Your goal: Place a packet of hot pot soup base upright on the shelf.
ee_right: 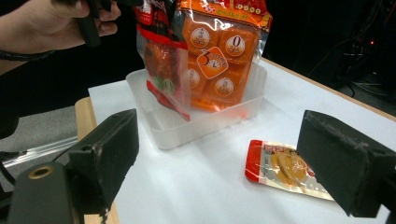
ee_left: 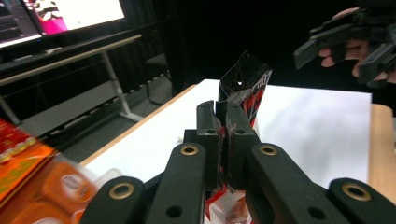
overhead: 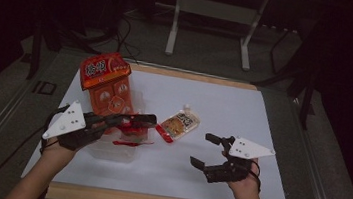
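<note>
Red snack packet (ee_right: 161, 65) hangs over the clear tray (ee_right: 205, 119), clamped in the left gripper's (ee_left: 223, 126) fingers. The right gripper's (overhead: 211, 151) fingers stand wide apart and empty above the bench (overhead: 243, 112).

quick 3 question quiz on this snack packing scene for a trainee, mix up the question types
1. True or false: the left gripper is shut on the red snack packet.
2. Which item lies flat on the white table outside the clear plastic tub?
A. the large orange bag
B. the small spouted pouch
C. the red snack packet
3. Fill in: the right gripper has its jaws ____ with nothing between them.

Key:
1. True; it pinches the packet's top edge and holds it over the tub.
2. B
3. open
</note>
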`<move>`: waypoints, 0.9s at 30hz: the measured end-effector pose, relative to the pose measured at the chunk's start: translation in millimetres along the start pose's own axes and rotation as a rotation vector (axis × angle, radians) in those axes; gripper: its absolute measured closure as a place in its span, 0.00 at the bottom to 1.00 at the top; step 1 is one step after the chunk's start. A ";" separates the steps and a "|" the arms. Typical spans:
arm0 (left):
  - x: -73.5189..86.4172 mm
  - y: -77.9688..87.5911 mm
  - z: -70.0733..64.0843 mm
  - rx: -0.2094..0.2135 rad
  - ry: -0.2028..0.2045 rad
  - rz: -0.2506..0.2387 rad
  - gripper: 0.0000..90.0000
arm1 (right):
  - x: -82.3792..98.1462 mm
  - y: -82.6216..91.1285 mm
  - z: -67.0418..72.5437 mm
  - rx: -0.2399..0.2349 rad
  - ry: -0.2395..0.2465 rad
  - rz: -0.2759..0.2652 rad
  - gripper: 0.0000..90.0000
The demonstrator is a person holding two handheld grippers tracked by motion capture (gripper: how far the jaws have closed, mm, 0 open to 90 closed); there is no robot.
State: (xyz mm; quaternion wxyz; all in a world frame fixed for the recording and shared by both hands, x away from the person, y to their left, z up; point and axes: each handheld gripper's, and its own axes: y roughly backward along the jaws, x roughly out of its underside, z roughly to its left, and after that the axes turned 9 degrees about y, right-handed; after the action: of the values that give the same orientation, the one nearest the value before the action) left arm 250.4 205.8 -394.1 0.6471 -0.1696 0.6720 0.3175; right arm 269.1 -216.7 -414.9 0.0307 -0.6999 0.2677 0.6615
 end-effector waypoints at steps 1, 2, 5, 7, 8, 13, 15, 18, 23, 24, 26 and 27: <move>0.0 0.0 0.0 0.000 0.000 0.000 0.97 | 0.0 0.0 0.0 0.000 0.000 0.000 0.15; 4.3 3.3 5.6 -0.006 0.005 0.002 0.97 | 0.5 0.2 -0.1 0.000 -0.001 0.003 0.15; 10.1 7.5 11.6 -0.004 0.012 0.002 0.97 | 3.5 0.2 -1.0 -0.008 -0.001 0.019 0.15; 14.4 11.0 15.1 -0.009 0.012 0.005 0.97 | 4.2 0.1 -1.3 -0.009 -0.004 0.023 0.15; 16.0 12.6 16.5 -0.010 0.015 0.008 0.97 | 5.0 -0.3 -1.8 -0.010 -0.009 0.027 0.15; 23.6 20.1 19.5 -0.018 0.029 0.008 0.97 | 7.2 -1.6 -2.7 -0.012 -0.015 0.037 0.15; 26.2 22.9 19.9 -0.011 0.030 0.011 0.97 | 7.9 -2.1 -3.2 -0.015 -0.020 0.038 0.15; 29.3 25.8 20.4 -0.003 0.030 0.024 0.97 | 8.8 -2.7 -4.3 -0.012 -0.023 0.039 0.15; 37.8 26.8 23.5 0.004 0.033 0.044 0.97 | 9.5 -3.3 -4.5 -0.015 -0.028 0.040 0.15; 39.2 26.7 24.2 0.005 0.037 0.048 0.97 | 9.9 -3.6 -4.6 -0.016 -0.029 0.041 0.15; 43.5 26.4 25.9 0.010 0.050 0.049 0.97 | 10.5 -4.0 -4.7 -0.017 -0.031 0.042 0.15; 46.3 26.1 26.8 0.015 0.055 0.054 0.97 | 10.6 -4.0 -4.8 -0.018 -0.032 0.044 0.15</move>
State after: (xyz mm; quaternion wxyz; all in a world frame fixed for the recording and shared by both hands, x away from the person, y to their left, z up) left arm 249.3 250.9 -432.9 0.6208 -0.1554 0.6963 0.3251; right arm 275.0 -218.7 -425.6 0.0141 -0.6835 0.2763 0.6755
